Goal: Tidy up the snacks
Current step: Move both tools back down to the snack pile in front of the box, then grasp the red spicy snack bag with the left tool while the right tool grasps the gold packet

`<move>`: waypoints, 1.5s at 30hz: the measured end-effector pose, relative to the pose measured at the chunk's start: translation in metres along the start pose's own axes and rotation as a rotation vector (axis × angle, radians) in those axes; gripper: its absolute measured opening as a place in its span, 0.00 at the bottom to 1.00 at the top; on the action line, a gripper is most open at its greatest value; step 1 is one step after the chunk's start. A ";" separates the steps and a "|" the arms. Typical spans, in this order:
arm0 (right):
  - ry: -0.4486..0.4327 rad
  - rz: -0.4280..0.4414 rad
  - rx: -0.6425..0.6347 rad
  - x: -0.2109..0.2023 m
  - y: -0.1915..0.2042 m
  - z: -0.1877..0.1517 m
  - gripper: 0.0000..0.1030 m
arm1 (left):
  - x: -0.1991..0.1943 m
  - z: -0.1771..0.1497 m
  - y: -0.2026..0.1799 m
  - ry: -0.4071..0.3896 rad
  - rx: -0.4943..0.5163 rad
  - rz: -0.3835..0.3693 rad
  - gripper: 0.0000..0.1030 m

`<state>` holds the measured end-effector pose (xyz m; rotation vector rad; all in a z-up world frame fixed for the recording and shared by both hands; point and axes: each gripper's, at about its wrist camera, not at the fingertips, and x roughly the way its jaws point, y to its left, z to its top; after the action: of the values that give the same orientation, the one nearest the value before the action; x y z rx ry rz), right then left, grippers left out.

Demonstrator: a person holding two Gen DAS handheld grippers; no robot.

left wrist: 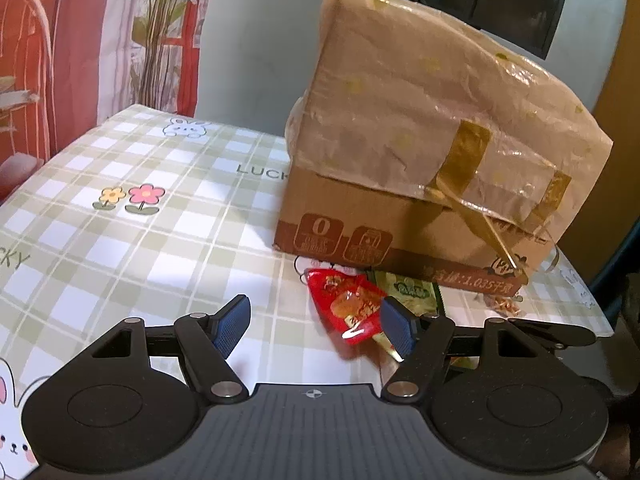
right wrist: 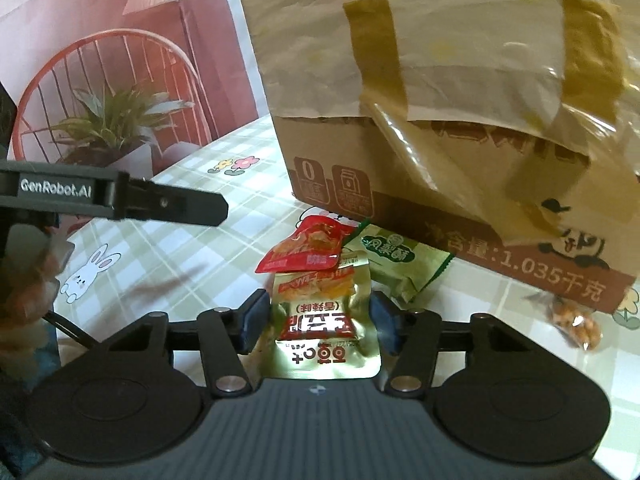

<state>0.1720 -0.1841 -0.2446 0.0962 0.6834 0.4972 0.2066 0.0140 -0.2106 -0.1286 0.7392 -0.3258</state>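
Right gripper (right wrist: 318, 322): wide, straddling gold pouch (right wrist: 320, 320) flat on table (right wrist: 168, 264); nothing gripped.
Red pouch (right wrist: 304, 250): overlapping gold pouch's far end; likely dragged along on lift.
Left gripper (left wrist: 316, 326): wide, empty; red pouch beside right finger.
Box (right wrist: 460, 140): beyond fingertips; collision risk.
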 end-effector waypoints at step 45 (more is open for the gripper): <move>-0.156 -0.187 0.144 -0.041 -0.035 -0.023 0.55 | 0.052 -0.006 -0.015 0.052 -0.021 0.025 0.52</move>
<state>0.1445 -0.2360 -0.2473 0.2022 0.5683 0.2579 0.2353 -0.0176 -0.2449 -0.1313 0.7950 -0.2988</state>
